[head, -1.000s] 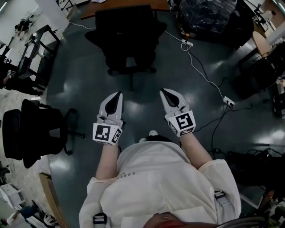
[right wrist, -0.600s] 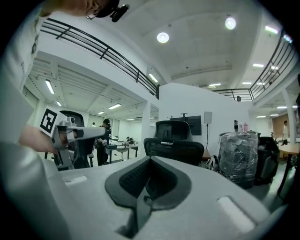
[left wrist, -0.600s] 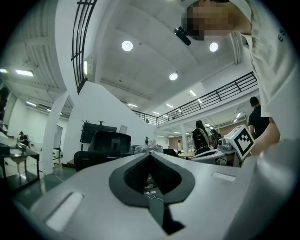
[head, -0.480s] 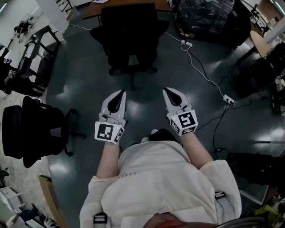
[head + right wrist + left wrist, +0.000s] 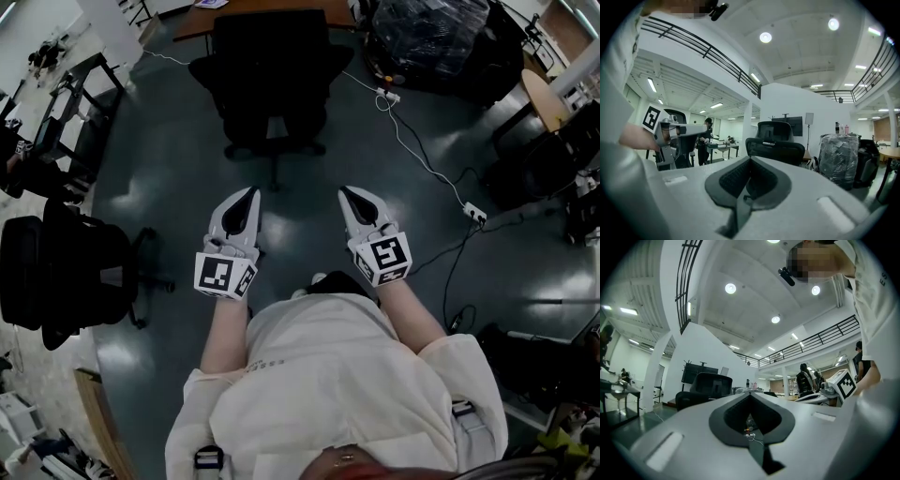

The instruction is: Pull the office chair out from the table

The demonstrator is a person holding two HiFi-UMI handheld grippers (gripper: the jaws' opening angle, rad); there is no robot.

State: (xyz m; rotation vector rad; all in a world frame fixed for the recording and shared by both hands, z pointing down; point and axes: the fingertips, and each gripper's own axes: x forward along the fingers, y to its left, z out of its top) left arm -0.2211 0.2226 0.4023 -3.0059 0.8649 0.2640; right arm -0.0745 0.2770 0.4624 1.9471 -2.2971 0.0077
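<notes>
The black office chair (image 5: 272,66) stands at the top of the head view, pushed against the brown table (image 5: 253,9). Its star base (image 5: 274,148) shows on the grey floor. My left gripper (image 5: 248,195) and right gripper (image 5: 349,194) are held side by side in front of the person, pointing at the chair and well short of it. Both are shut and hold nothing. In the left gripper view the chair (image 5: 710,387) is far beyond the closed left gripper (image 5: 751,395). In the right gripper view the chair (image 5: 776,140) stands straight ahead of the closed right gripper (image 5: 751,159).
A second black chair (image 5: 66,277) stands at the left. A white cable with power strips (image 5: 422,155) runs across the floor on the right. A plastic-wrapped bundle (image 5: 431,37) sits right of the table, and a round table (image 5: 544,94) stands further right.
Both grippers have drifted slightly toward the chair, still side by side. They stay shut with nothing in them, and the chair has not moved.
</notes>
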